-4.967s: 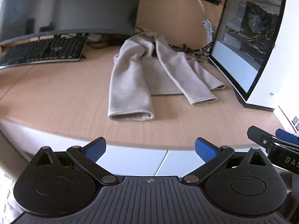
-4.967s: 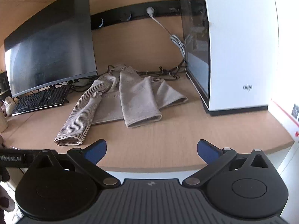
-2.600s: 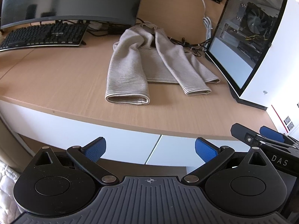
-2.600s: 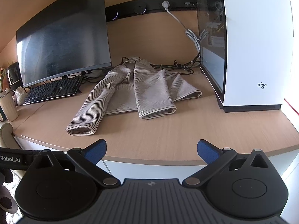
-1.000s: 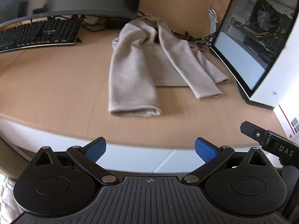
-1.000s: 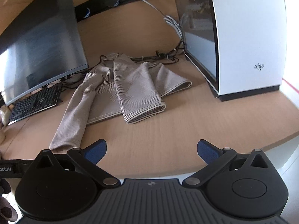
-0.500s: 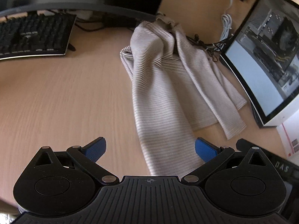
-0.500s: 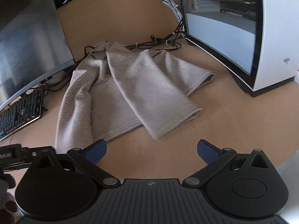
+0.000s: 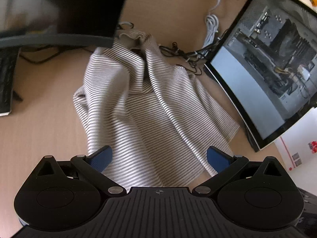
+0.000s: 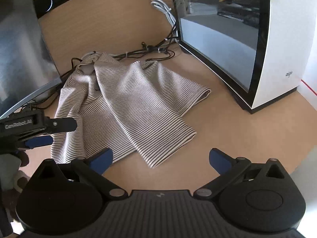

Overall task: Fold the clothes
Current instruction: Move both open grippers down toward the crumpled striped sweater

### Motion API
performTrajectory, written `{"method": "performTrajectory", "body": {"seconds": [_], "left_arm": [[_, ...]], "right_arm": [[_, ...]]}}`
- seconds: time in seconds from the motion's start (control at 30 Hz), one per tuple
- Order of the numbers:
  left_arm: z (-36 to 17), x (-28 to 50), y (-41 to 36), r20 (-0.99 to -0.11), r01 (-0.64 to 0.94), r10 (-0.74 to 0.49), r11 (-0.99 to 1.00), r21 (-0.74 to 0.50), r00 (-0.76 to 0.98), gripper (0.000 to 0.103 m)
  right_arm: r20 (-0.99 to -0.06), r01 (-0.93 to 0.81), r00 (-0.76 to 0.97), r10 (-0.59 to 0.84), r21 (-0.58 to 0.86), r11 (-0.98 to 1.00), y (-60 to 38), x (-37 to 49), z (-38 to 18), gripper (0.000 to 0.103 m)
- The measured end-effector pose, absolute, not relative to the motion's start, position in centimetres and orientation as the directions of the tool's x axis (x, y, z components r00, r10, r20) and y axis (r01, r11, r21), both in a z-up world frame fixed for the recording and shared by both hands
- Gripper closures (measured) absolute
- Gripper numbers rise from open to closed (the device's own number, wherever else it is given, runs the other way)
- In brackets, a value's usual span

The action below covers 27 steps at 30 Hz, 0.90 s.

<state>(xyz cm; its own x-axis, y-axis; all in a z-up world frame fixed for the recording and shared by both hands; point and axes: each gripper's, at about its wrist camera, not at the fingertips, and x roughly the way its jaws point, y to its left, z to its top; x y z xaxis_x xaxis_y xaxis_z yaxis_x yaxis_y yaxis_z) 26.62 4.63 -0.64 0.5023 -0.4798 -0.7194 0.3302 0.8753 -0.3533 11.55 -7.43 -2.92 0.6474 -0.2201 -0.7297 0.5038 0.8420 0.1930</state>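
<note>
On the worktop (image 10: 227, 130): striped top (image 10: 126, 107), sleeves crossed.
Left tool (image 9: 158, 156): wide apart, empty.
Right tool (image 10: 160, 156): apart, empty.
Risk: cables (image 10: 150, 51) touching collar may snag.

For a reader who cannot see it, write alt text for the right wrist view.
A striped beige garment lies rumpled on a wooden desk, with the open right gripper just short of its nearest cuff. The left gripper reaches in from the left; a white computer case stands on the right.
</note>
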Motion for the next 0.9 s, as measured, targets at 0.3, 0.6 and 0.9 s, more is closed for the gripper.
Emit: {"method": "performTrajectory", "body": {"seconds": [0.3,0.6,0.9], "left_arm": [[-1.6,28.0,1.1,-0.777,0.257,-0.348,0.935,-0.245,0.525,0.0],[-4.8,30.5,-1.9,-0.809,0.287,-0.326,0.936,-0.204,0.489,0.0],[-4.7,27.7,0.3,-0.8,0.353,-0.41,0.897,-0.267,0.438,0.0]], "right_arm": [[-0.695,0.347,0.718,-0.046,0.3,0.888,-13.5,16.0,-4.1,0.0],[-0.683,0.262,0.721,0.114,0.421,0.868,-18.3,24.3,-6.6,0.0],[-0.738,0.154,0.622,0.262,0.444,0.883,-17.4,27.4,-8.5,0.0]]}}
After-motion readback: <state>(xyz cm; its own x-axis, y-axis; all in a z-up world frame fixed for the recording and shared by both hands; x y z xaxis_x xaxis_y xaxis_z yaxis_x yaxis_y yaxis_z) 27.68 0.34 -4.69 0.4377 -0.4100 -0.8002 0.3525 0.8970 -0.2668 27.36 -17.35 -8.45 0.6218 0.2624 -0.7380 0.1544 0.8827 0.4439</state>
